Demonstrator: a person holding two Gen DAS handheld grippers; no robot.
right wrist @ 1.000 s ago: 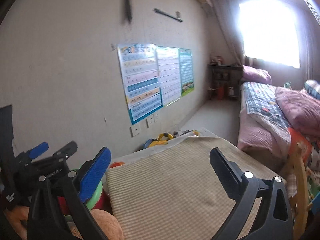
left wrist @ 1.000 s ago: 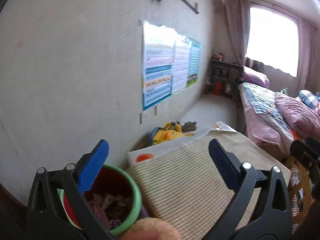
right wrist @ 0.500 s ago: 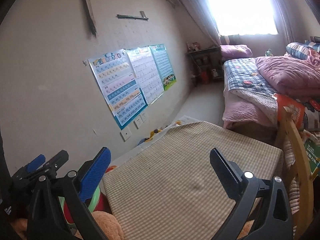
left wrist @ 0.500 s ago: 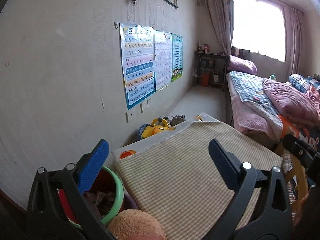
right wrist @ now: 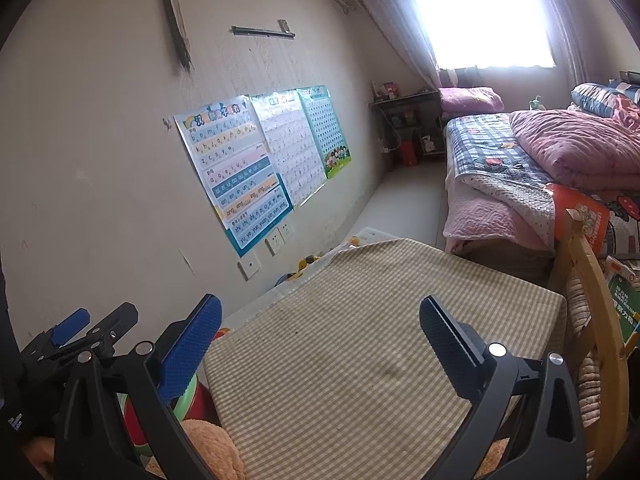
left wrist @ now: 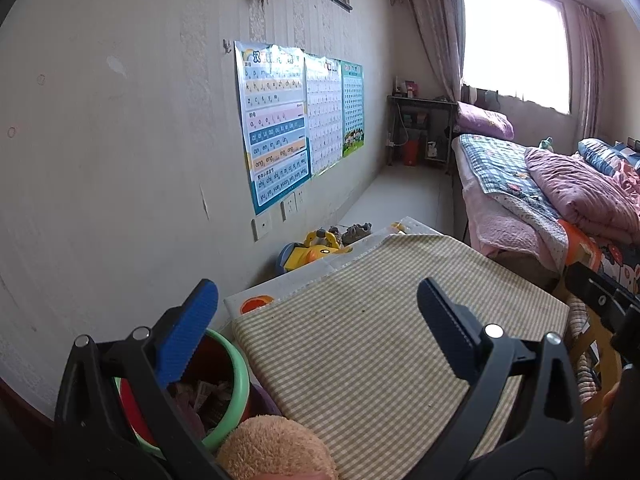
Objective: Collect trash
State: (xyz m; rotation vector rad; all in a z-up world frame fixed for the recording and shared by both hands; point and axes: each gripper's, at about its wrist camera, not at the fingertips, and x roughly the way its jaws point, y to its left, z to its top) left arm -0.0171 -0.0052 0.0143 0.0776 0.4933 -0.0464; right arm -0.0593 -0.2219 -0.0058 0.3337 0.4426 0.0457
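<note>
Left wrist view showed me the left gripper (left wrist: 316, 312) with its jaws wide apart and nothing between them, held above the surface (left wrist: 360, 360), which was covered with a checked cloth. Just beside the left edge of this surface stood the trash bin (left wrist: 236, 376), red inside with a green rim. In it I saw crumpled trash (left wrist: 204, 396), probably paper or wrappers, but the left blue finger hid a part of it. A plush toy (left wrist: 276, 448) of orange-brown colour lay at the bottom edge of the picture, touching the bin rim. Behind the surface, near the wall, lay a yellow toy (left wrist: 312, 250). Three learning posters (left wrist: 296, 120) hung on the wall, and the bed (left wrist: 520, 184) with pink bedding stood on the right side under the window.

In the right wrist view, my right gripper (right wrist: 320, 336) was also open and held nothing; it was above the same checked surface (right wrist: 360, 360). The trash bin (right wrist: 188, 396) was only partly visible behind the left finger. The left gripper (right wrist: 96, 328) appeared at the left edge, just beside the bin. A wooden chair (right wrist: 592, 320) stood touching the right side of the surface.
</note>
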